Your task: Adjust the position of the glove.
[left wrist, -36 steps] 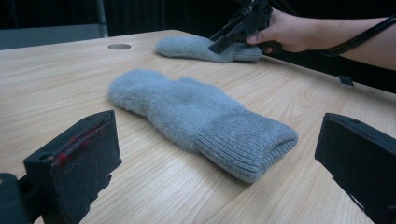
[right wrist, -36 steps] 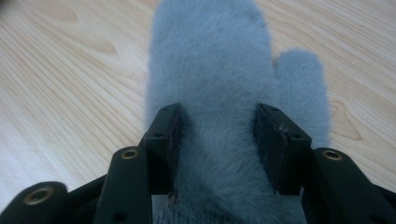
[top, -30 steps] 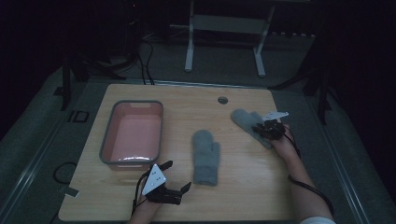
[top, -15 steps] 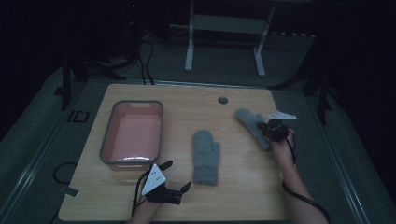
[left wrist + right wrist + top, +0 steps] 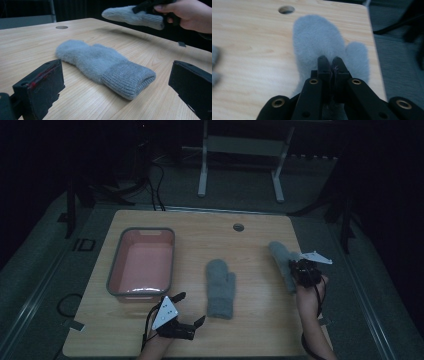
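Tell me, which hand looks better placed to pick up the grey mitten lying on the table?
Probably the left. Its tongs are open and aimed at the fuzzy grey knitted mitten lying flat nearby. The right tongs are shut on the other grey mitten.

1. I work at a light wooden table with a round hole near its far edge.
2. Grey floor surrounds it.
3. Beyond it stands a white metal frame, perhaps a stand.
4. Dark cables trail nearby.
5. The room is dim.
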`<state>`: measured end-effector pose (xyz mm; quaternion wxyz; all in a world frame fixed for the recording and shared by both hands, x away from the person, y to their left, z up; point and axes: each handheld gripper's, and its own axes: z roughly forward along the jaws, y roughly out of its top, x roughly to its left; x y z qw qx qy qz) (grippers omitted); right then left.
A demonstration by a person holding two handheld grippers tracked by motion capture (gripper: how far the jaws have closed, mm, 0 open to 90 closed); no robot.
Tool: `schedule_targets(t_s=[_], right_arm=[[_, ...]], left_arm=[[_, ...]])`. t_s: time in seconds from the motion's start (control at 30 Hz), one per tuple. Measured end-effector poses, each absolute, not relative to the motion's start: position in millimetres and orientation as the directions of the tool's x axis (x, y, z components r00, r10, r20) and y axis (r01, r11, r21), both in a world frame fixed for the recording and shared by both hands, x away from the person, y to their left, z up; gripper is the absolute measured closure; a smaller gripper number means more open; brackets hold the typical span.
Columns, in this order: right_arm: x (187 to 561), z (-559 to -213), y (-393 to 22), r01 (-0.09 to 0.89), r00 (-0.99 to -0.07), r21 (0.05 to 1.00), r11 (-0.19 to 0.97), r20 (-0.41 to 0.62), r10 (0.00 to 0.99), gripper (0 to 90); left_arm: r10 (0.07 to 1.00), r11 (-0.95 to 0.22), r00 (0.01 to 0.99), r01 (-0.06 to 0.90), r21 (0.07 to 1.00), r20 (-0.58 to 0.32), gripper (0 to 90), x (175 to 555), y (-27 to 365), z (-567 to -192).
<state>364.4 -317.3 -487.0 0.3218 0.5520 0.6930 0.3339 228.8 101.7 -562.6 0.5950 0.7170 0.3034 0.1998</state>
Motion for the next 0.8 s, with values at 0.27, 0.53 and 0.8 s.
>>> schedule_targets(t_s=[0.27,0.53,0.8], right_arm=[[329.7,-497.5,-311.1,0.566,-0.149,0.812,0.145,-0.072,0.986,87.2],[326.3,-545.4,-314.7,0.658,-0.147,0.75,0.068,0.04,0.988,86.4],[328.6,-541.0,-319.0,0.648,-0.237,0.754,0.108,0.065,0.969,65.7]], left_arm=[[0.67,-0.11,0.74,0.19,0.976,-0.068,0.3,227.8,100.8,-561.9],[0.667,-0.114,0.742,0.183,0.976,-0.061,0.3,226.9,100.5,-561.1],[0.668,-0.115,0.742,0.182,0.977,-0.059,0.3,226.8,101.2,-560.7]])
